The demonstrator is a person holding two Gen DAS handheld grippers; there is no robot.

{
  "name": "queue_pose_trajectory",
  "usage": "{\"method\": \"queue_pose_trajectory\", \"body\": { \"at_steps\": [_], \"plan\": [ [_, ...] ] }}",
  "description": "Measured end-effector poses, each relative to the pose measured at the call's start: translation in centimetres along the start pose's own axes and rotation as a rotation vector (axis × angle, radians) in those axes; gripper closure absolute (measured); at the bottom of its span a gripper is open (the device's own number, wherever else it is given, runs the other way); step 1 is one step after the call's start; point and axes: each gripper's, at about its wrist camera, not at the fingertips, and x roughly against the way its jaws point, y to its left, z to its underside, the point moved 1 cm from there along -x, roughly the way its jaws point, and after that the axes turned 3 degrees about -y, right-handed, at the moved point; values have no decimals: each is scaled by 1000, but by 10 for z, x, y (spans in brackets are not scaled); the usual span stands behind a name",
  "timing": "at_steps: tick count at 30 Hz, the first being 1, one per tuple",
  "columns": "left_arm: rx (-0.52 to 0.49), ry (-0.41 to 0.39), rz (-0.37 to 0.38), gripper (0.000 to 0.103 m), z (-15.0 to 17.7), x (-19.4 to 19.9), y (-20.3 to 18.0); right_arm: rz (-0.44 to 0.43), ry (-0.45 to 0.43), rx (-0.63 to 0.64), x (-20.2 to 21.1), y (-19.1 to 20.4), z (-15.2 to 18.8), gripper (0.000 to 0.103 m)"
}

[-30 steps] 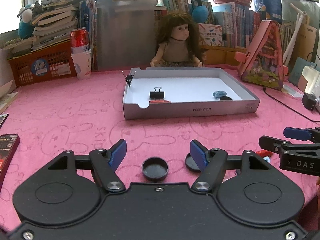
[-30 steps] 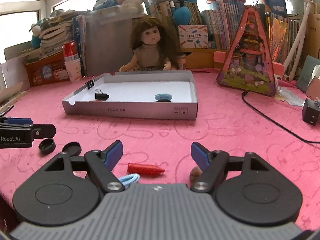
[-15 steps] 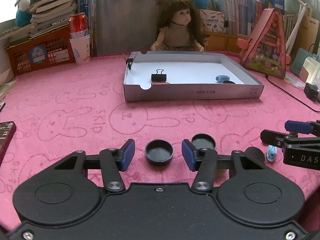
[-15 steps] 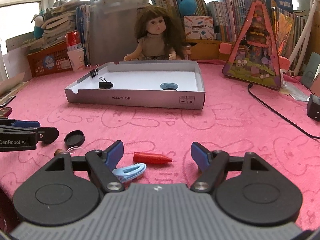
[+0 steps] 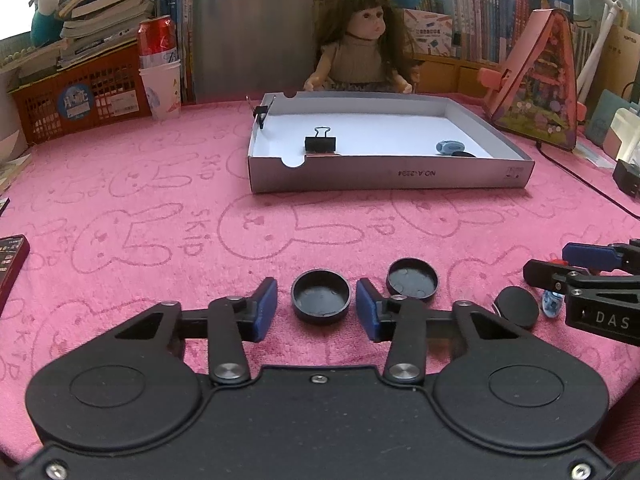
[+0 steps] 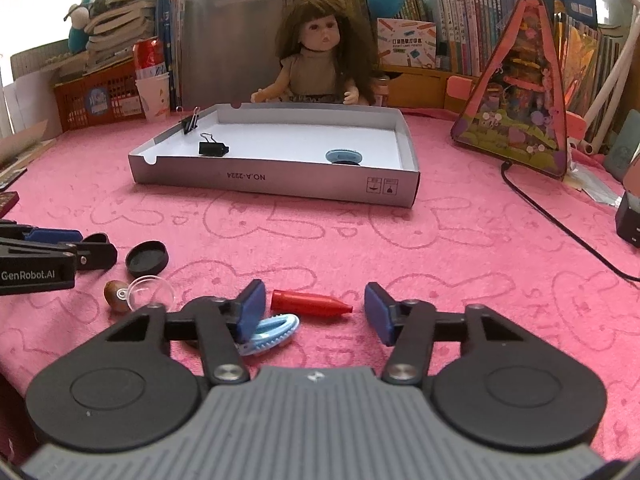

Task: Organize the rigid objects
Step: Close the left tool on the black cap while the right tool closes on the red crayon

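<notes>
1. Pink bunny-print cloth covers the table, and the left gripper sits low over it, its blue pads spread wide.
2. Right between those pads lies a black cap, hollow side up, close to both pads but touching neither as far as the view shows.
3. A second black cap rests at two o'clock from the first, just beyond the right-hand pad.
4. A flat black disc lies at three o'clock, near the tip of the right gripper.
5. Over to the right wrist view: that gripper's jaws stand apart too, gripping nothing.
6. A red pointed piece lies crosswise in the gap between its fingertips, tip toward three o'clock.
7. A light blue toothed clip pokes out beneath the left-hand finger; contact is hard to judge there.
8. At nine o'clock sit a clear suction cup and a brown nut-like bit, side by side.
9. At twelve o'clock, well apart, the grey cardboard tray holds a binder clip and a blue round piece, with another clip pinched on its left wall.
</notes>
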Motion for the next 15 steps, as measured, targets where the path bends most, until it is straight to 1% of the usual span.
{"method": "queue_pose_trajectory", "body": {
  "at_steps": [2,7,15],
  "plan": [
    [-2,-4,0,73,0,0,0,1,1,3,-1,1,-1,53],
    [-11,-6,-9,73,0,2,-2,2,-2,7,-1,1,-1,54],
    [-6,-23,-3,73,-7,5,-1,-1,-22,10,0,2,-8,54]
  ]
}}
